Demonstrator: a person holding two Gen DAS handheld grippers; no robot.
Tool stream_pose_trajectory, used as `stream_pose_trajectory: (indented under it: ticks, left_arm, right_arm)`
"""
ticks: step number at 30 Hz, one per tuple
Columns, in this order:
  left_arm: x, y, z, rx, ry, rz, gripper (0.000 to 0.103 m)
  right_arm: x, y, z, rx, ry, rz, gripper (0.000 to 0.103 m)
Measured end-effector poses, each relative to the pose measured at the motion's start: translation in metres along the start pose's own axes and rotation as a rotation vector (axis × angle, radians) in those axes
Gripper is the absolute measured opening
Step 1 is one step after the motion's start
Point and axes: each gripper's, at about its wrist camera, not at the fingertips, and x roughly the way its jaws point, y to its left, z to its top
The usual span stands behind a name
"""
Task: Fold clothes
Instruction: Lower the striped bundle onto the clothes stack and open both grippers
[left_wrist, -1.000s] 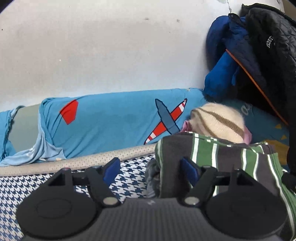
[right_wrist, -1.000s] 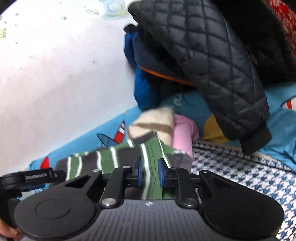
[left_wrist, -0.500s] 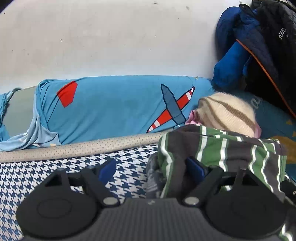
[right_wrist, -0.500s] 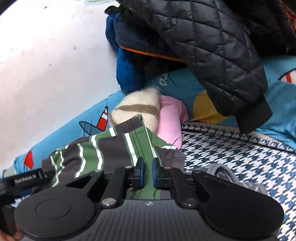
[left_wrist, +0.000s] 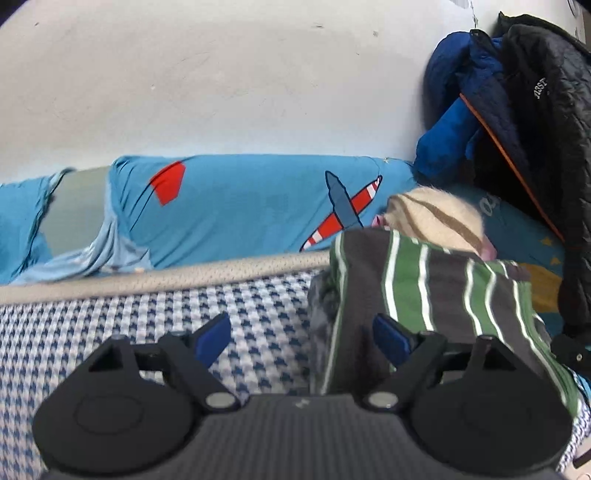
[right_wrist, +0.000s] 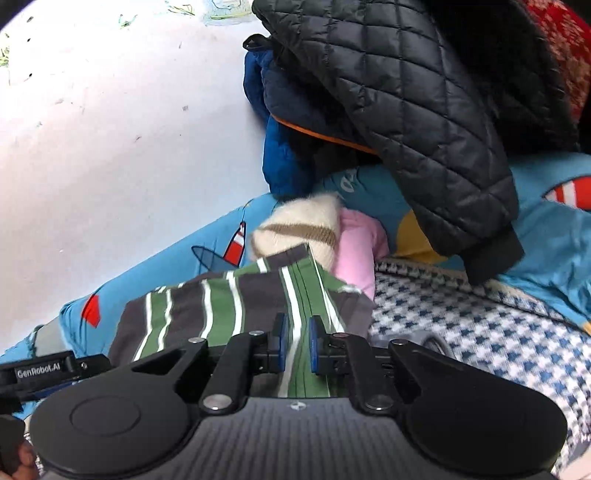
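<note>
Bedroom: bedding (left_wrist: 236, 206), piled jackets (right_wrist: 406, 103)

The folded shirt (left_wrist: 436, 288) lies on the bed cover (left_wrist: 110, 332), near its far edge, where a piped border (left_wrist: 166, 277) runs from left to right. Behind that border a bedsheet (left_wrist: 240, 210) runs along the wall (left_wrist: 221, 74). Just behind the shirt sits a knitted hat (left_wrist: 436, 218), touching a garment (right_wrist: 358, 243) on its right side. Further back, in the far right corner against the wall, 2 jackets are heaped: the padded jacket (right_wrist: 288, 122) below and to the left, the quilted jacket (right_wrist: 406, 92) over it, its cuff (right_wrist: 491, 254) hanging down to the far edge of the bed cover.

The left gripper (left_wrist: 301, 336) stands at the shirt's left edge, the right gripper (right_wrist: 295, 343) over its near right part.
</note>
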Motion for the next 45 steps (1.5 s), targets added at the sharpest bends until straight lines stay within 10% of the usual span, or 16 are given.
stream_pose_trajectory:
  ticks: [24,45]
  left_arm:
    - [-0.017,0.003,-0.037,-0.027,0.120,0.000,0.093]
    - [-0.086,0.006,-0.078,0.054,0.187,-0.028,0.100]
  right_arm:
    - [-0.031,-0.003,-0.032,-0.069,0.124,-0.086,0.014]
    - [-0.067,0.011,-0.059,-0.091,0.222,-0.116,0.045]
